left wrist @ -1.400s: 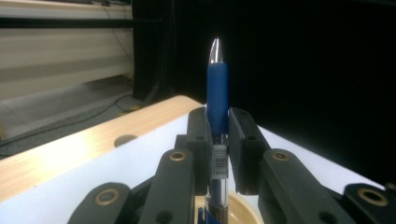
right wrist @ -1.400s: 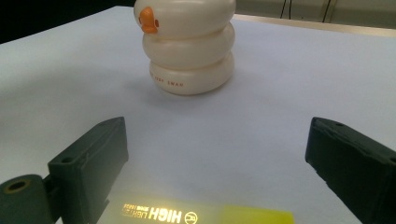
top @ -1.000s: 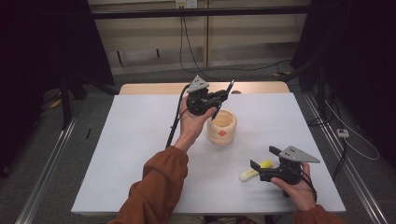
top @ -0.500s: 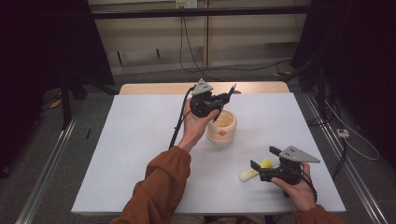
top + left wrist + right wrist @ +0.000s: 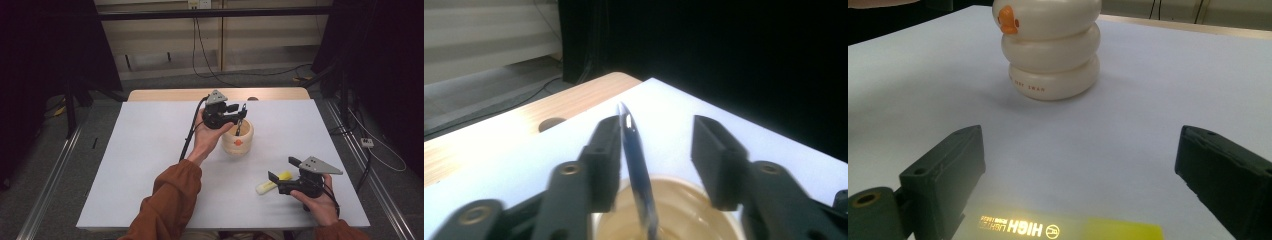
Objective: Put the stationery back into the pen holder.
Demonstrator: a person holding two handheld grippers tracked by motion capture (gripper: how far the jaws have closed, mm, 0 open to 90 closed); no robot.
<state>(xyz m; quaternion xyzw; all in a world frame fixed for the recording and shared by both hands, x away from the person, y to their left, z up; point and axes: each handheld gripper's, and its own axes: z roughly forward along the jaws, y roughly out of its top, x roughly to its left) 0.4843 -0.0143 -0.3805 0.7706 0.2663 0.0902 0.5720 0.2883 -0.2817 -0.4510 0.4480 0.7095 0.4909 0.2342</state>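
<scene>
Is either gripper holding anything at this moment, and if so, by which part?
The left gripper is open; a dark pen leans on one jaw over the cream holder, unclamped. The right gripper is open around the yellow highlighter.

Your left tongs (image 5: 241, 114) are raised on an outstretched arm, jaws parted. Your right tongs (image 5: 276, 179) sit low near you, jaws spread wide.

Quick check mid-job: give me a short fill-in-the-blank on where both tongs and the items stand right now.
1. The left tongs hang over the cream ____.
2. A dark pen leans against one jaw, its lower end inside the holder, and the jaws stand ____.
3. The right tongs straddle a highlighter coloured ____.
4. The holder bears an ____ mark.

Missing words: holder; open; yellow; orange
</scene>
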